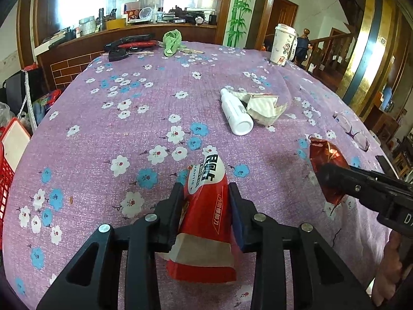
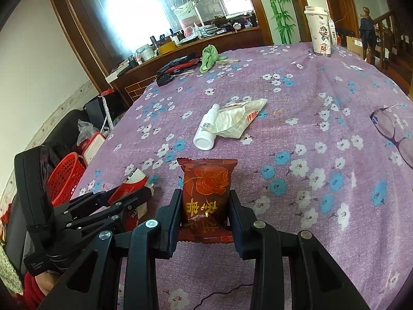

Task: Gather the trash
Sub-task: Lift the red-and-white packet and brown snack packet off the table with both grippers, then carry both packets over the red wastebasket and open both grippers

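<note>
While both tools hang over the purple flowered tablecloth (image 1: 108,134), each has a piece of trash between its fingers. Nearest, the left gripper (image 1: 205,193) has its jaws closed part way onto a red and white packet (image 1: 204,222), which runs lengthwise through the gap toward 12 o'clock, its printed end sticking out past the fingertips and its wide end reaching back toward the camera. At about 3 o'clock from it, the right gripper (image 2: 205,199) pinches a dark red rose wrapper (image 2: 206,193) the same way, upright between the pads, with its crimped top edge above the fingertips. Farther on, toward 12 o'clock in the right wrist view, a white bottle (image 2: 206,129) lies on its side touching a crumpled white wrapper (image 2: 238,120). A red basket (image 2: 64,178) sits off the table edge at 9 o'clock. Beyond, a green cloth (image 1: 171,41) and a tall paper cup (image 1: 282,44) stand near the far edge.
</note>
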